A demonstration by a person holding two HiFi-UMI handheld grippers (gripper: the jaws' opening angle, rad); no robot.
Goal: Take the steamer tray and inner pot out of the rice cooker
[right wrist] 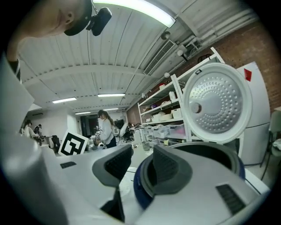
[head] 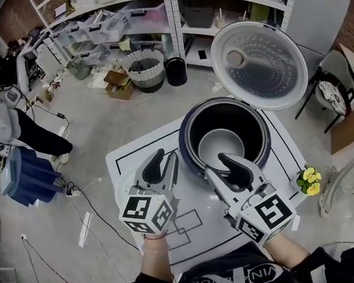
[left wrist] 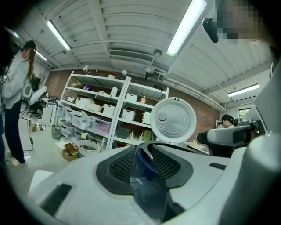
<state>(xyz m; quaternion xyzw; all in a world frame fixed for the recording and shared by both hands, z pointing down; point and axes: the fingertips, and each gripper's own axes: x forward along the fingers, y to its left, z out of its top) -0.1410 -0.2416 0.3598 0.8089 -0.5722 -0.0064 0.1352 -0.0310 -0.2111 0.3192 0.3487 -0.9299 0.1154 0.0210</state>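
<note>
My left gripper (head: 165,160) hangs over the white table (head: 129,157), just beside the left wall of the rice cooker (head: 186,137). Its jaws stand part open with nothing clasped; in the left gripper view (left wrist: 141,154) only the cooker's blue wall shows through the gap. My right gripper (head: 219,167) is at the cooker's near rim, jaws also released and empty. In the right gripper view (right wrist: 141,166) 1 jaw overlaps the rim and the other stands outside it.

The inner pot (head: 220,146) sits down in the cooker, grey and uncovered. The lid (head: 258,55) stands swung up behind it, its dimpled underside facing me. A pale rounded edge (head: 124,188) shows on the table by my left gripper; I cannot tell whether it is the steamer tray.

Yellow flowers (head: 310,180) sit at the table's right edge. On the floor beyond are a white basket (head: 144,68), a black bin (head: 175,71) and a cardboard box (head: 118,82), all in front of the shelves (head: 173,19). A person (head: 5,124) stands far left, well apart from the table.
</note>
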